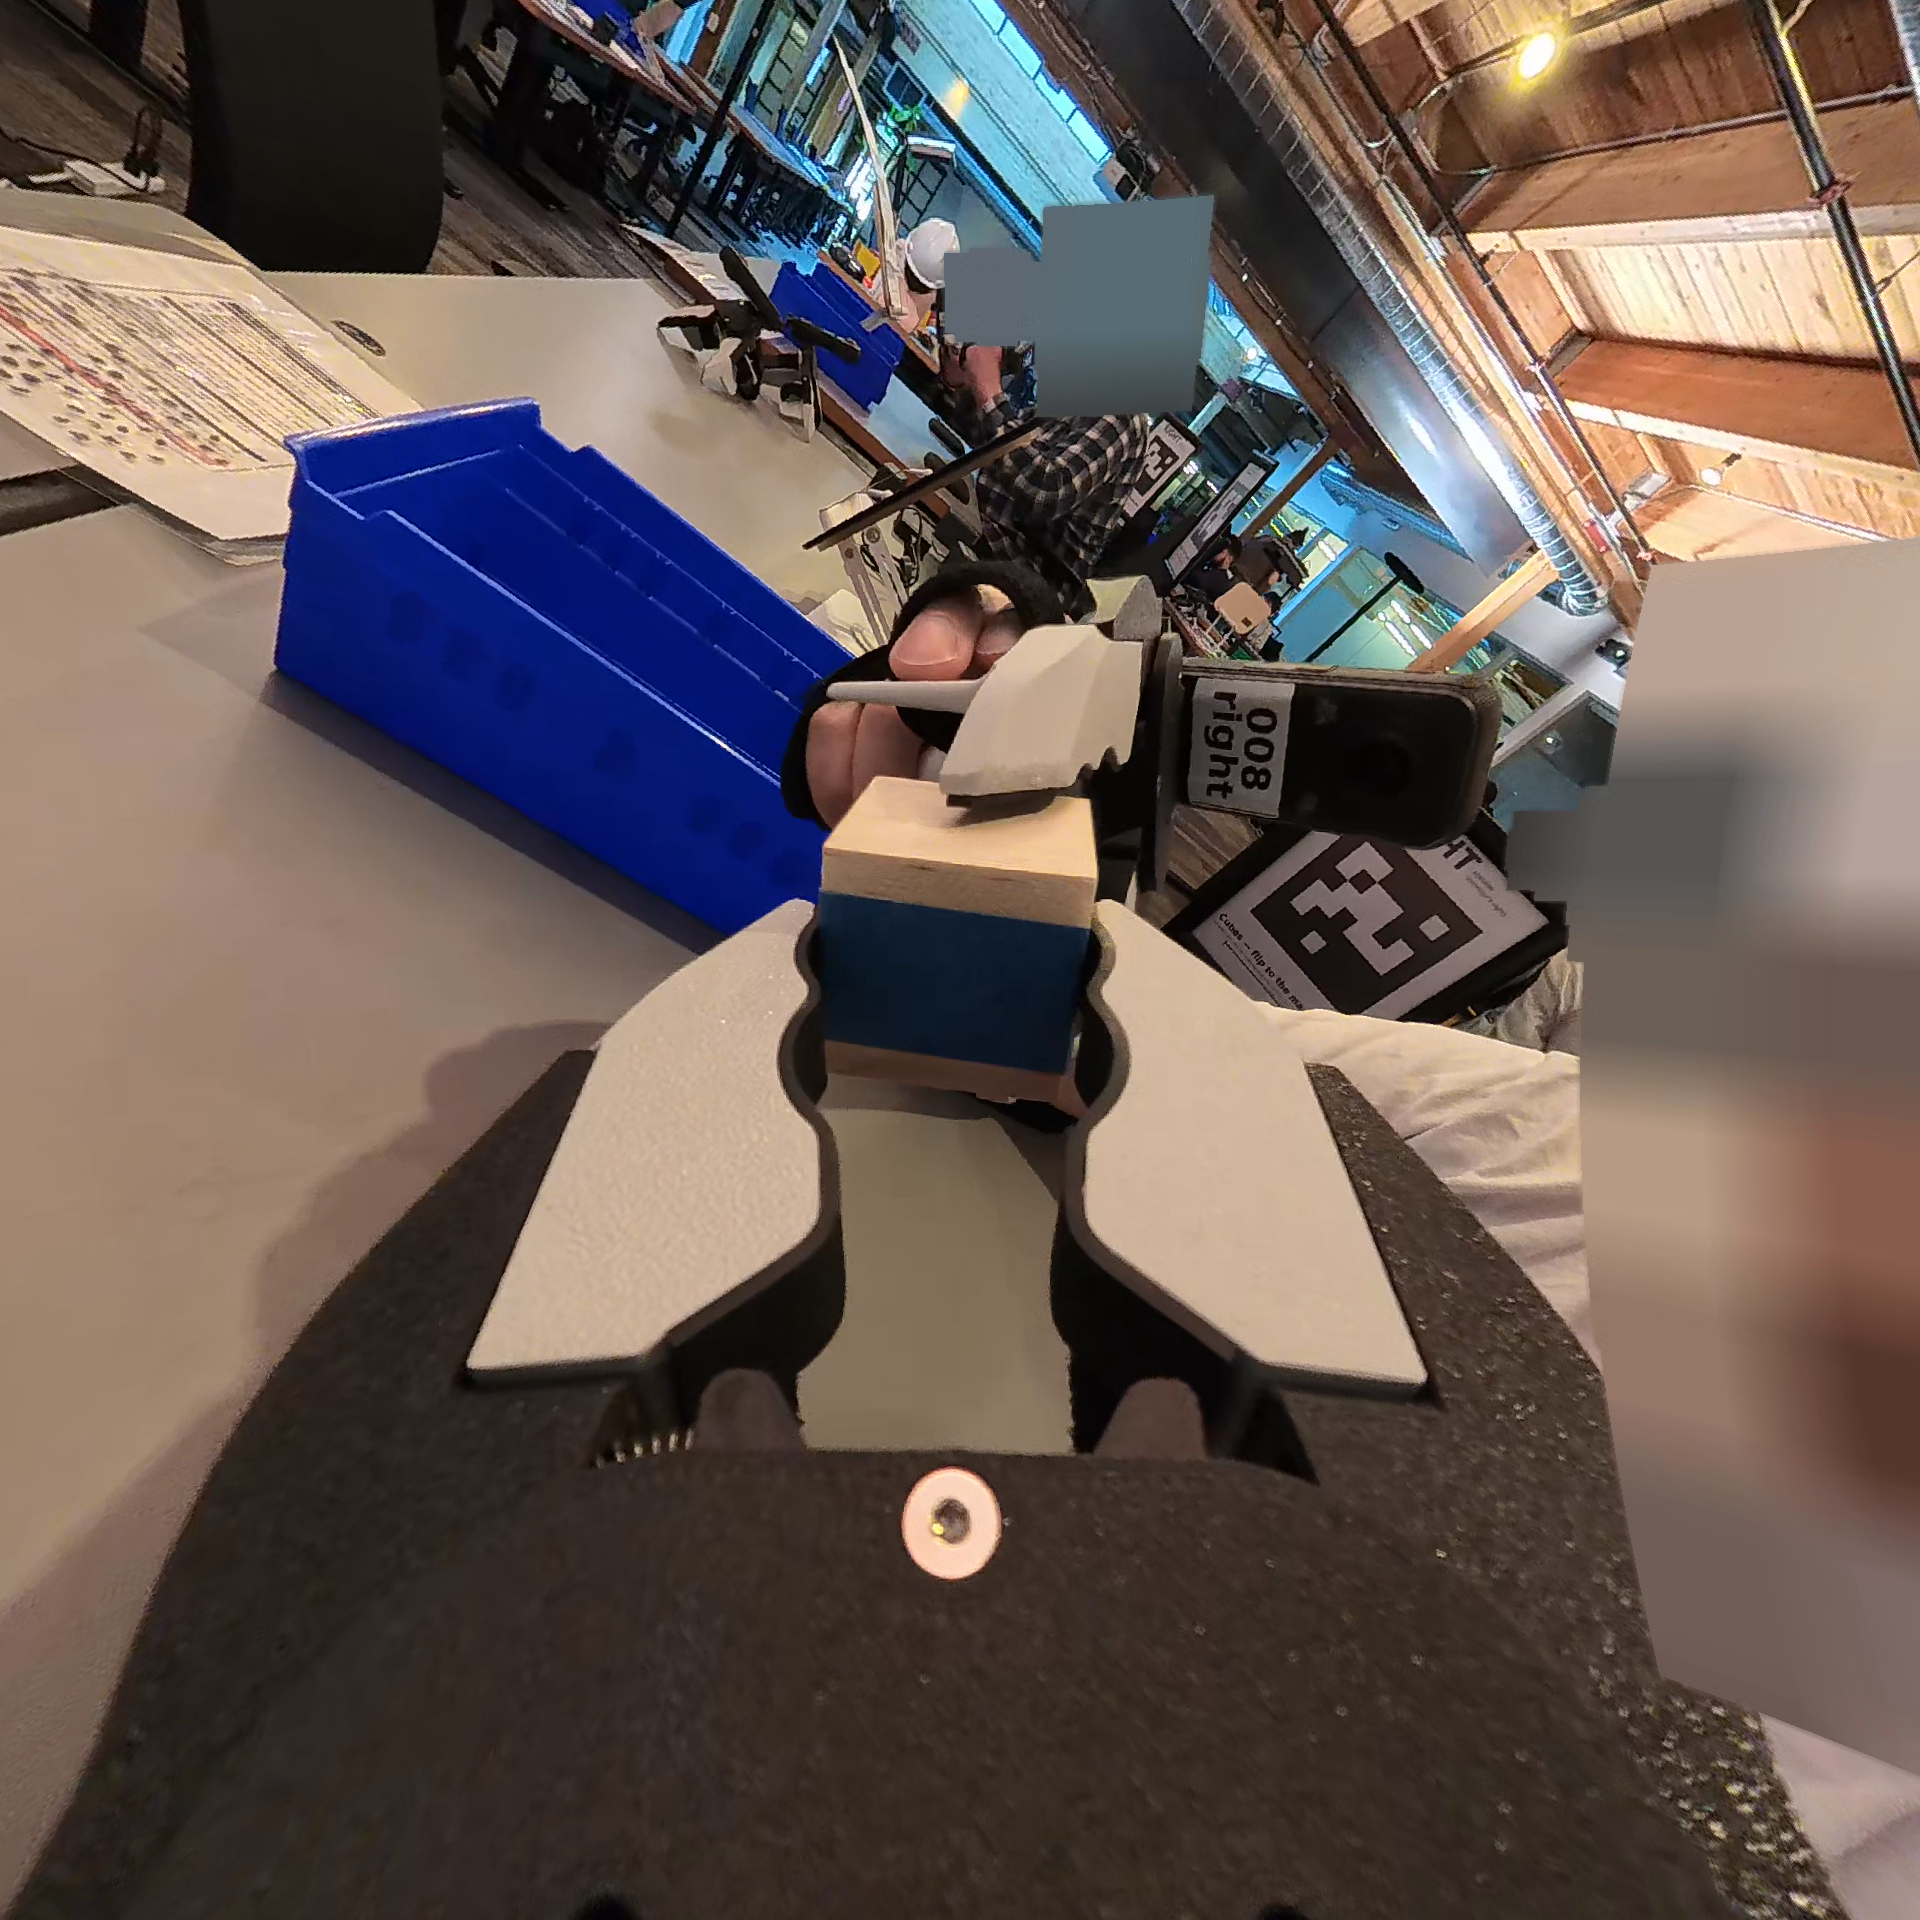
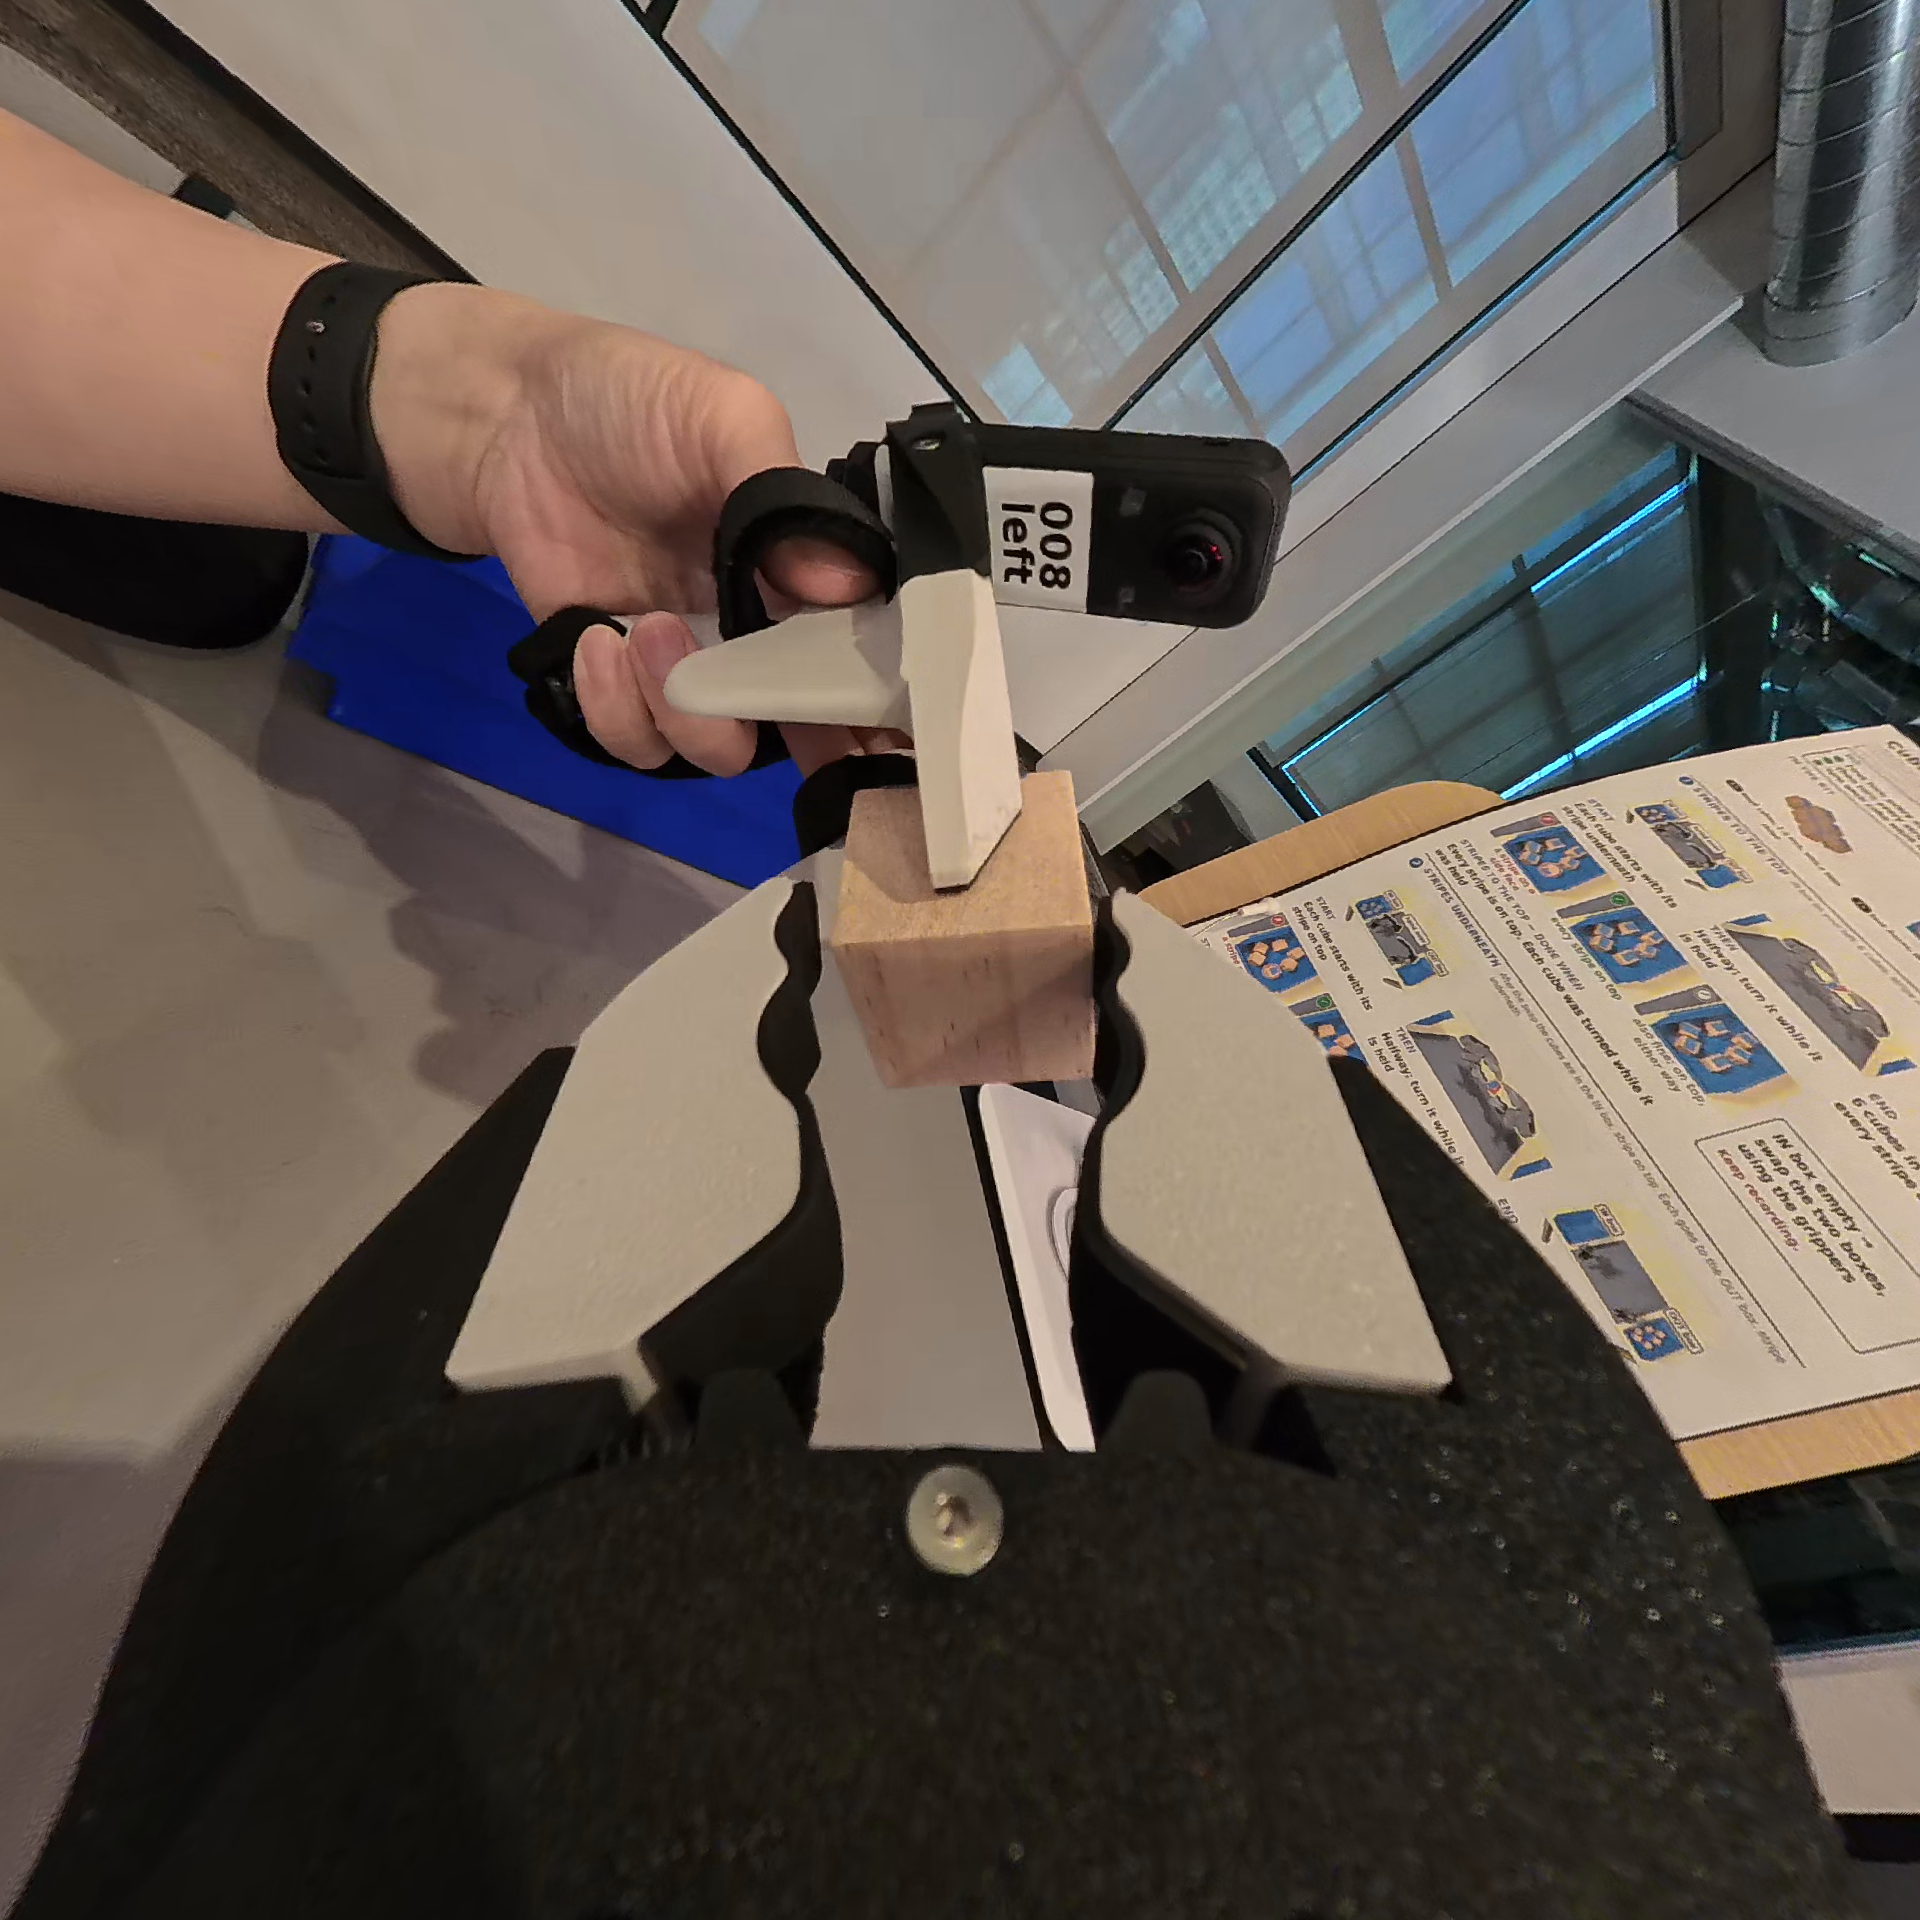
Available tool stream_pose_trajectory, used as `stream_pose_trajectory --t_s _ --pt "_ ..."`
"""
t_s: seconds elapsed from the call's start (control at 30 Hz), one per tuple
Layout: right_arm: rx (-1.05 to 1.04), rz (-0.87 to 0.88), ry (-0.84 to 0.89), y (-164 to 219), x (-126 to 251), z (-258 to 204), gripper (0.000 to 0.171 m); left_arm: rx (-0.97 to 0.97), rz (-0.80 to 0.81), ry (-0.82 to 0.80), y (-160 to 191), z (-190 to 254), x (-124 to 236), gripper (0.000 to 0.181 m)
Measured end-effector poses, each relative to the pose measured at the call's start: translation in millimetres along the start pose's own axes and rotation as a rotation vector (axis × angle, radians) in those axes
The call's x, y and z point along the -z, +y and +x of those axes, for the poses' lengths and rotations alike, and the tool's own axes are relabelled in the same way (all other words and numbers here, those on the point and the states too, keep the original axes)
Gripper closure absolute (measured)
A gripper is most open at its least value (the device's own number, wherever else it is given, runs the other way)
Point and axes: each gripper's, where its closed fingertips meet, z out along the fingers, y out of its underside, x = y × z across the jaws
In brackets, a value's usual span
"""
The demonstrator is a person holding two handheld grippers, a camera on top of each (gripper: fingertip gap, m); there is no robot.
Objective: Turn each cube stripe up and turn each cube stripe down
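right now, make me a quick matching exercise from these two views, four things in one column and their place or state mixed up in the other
Things:
1. wooden cube
2. blue bin
3. instruction sheet
4. black wristband

Places or states:
A. lies flat on a wooden board, to the right in the right wrist view
B. sits on the grey table, beyond the left gripper
C. held in the air between both grippers, with the right gripper also on it
D. worn on the arm that holds the left gripper

Pairs: 1-C, 2-B, 3-A, 4-D
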Motion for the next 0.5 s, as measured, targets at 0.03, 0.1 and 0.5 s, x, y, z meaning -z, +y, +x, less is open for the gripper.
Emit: stream_pose_trajectory --t_s 0.03,0.1,0.5 --pt "0.003 -0.003 0.001 0 0 0 0.121 -0.001 -0.003 0.003 1 0 -1 0.136" --pt "0.021 -0.018 0.005 2 -1 0 0.121 0.004 -0.008 0.026 2 4 -2 0.136" --pt "-0.043 -0.008 -0.039 3 4 1 0.125 -0.012 0.037 -0.03 -8 -4 4 0.125"
